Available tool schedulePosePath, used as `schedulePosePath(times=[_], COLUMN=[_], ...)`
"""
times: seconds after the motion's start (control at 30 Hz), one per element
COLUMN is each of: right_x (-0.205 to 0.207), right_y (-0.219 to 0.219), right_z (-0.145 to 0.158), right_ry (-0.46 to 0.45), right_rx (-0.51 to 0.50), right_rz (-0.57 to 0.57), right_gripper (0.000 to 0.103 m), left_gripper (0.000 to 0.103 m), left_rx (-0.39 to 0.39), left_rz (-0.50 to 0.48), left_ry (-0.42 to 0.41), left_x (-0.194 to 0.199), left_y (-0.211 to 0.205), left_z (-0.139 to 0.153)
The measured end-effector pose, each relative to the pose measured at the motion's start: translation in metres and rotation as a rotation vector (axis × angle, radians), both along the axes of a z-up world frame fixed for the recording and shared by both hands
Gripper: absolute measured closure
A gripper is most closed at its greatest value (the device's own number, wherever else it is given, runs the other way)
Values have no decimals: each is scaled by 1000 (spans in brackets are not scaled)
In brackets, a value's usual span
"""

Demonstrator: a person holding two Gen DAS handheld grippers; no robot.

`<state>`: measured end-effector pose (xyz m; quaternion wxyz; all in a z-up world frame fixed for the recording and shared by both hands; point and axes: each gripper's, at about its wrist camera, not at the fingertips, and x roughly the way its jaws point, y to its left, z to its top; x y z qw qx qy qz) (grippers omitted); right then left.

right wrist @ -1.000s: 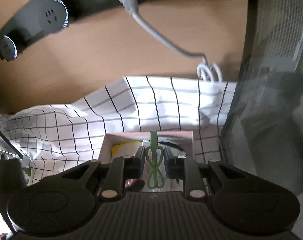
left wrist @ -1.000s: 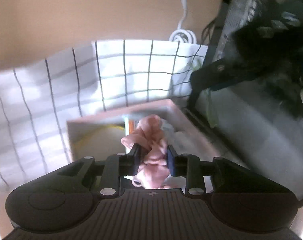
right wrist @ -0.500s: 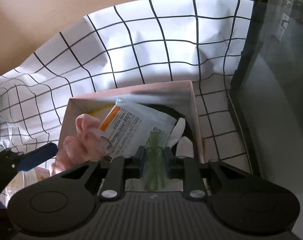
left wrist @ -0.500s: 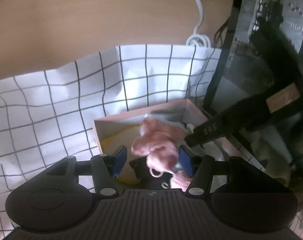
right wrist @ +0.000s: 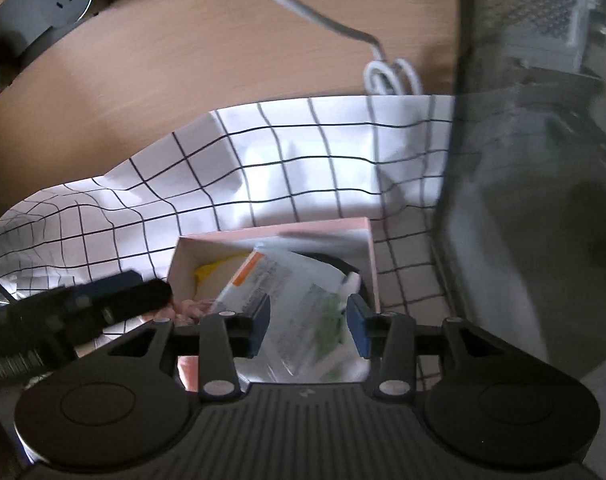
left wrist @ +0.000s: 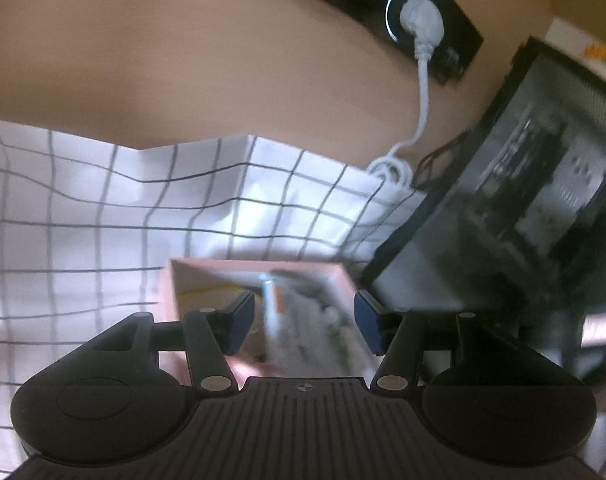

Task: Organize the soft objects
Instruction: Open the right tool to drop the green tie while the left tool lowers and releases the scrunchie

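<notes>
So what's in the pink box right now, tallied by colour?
Pink scrunchie: 1
Green item: 1
Clear packet with orange label: 1
Yellow item: 1
Black item: 1
Total: 5 visible in the box; anything underneath is hidden.

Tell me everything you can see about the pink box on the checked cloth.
The pink box is a shallow, open-topped rectangular carton, cardboard by its look, pale pink outside and whitish inside. It sits flat on the white checked cloth, close beside a dark glass-sided case. Inside lie a clear plastic packet with an orange-edged label, something yellow, a dark item and a pink soft piece at the near left edge. Both grippers hover open over it; neither touches it.
</notes>
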<state>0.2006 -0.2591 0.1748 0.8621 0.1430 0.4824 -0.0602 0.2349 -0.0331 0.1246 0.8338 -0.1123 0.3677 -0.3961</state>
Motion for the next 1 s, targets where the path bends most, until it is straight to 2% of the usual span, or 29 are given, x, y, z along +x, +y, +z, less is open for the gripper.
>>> schedulePosePath(times=[0.03, 0.07, 0.1, 0.13, 0.17, 0.23, 0.33, 0.53, 0.67, 0.83, 0.9, 0.97, 1.0], right_x=[-3, -7, -11, -16, -21, -28, -33, -31, -27, -23, -26, -30, -32], right_y=[-2, -3, -3, -2, -2, 4, 13, 24, 24, 22, 24, 26, 28], right_z=[-2, -3, -5, -7, -8, -16, -36, -78, -88, -89, -85, -77, -72], right_ry=[2, 3, 1, -5, -12, -17, -3, 63, 59, 62, 54, 36, 25], right_rx=[2, 4, 6, 9, 15, 32, 48, 25, 25, -13, -28, -37, -41], right_rz=[-3, -3, 2, 10, 21, 53, 76, 115, 117, 115, 117, 117, 114], right_gripper=[61, 61, 61, 61, 61, 61, 61, 65, 65, 65, 65, 63, 58], left_gripper=[44, 49, 62, 69, 81, 82, 82, 80, 80, 79, 76, 75, 75], left_rx=[-14, -14, -1, 26, 67, 182, 255, 238, 228, 234, 228, 220, 224], left_rz=[-10, -16, -20, -25, -26, -38, -64, -66, -62, -73, -73, -79, -78], left_ry=[7, 8, 8, 5, 8, 40, 79, 93, 98, 97, 104, 87, 59], left_x=[2, 2, 2, 2, 1, 2, -1, 5, 9, 16, 17, 14, 10], left_y=[-2, -3, -6, -9, -13, -25, -35, -39, -43, -51, -50, -47, -44], left_z=[1, 1, 2, 3, 1, -8, -27, -36, -43, -48, -49, -45, -41])
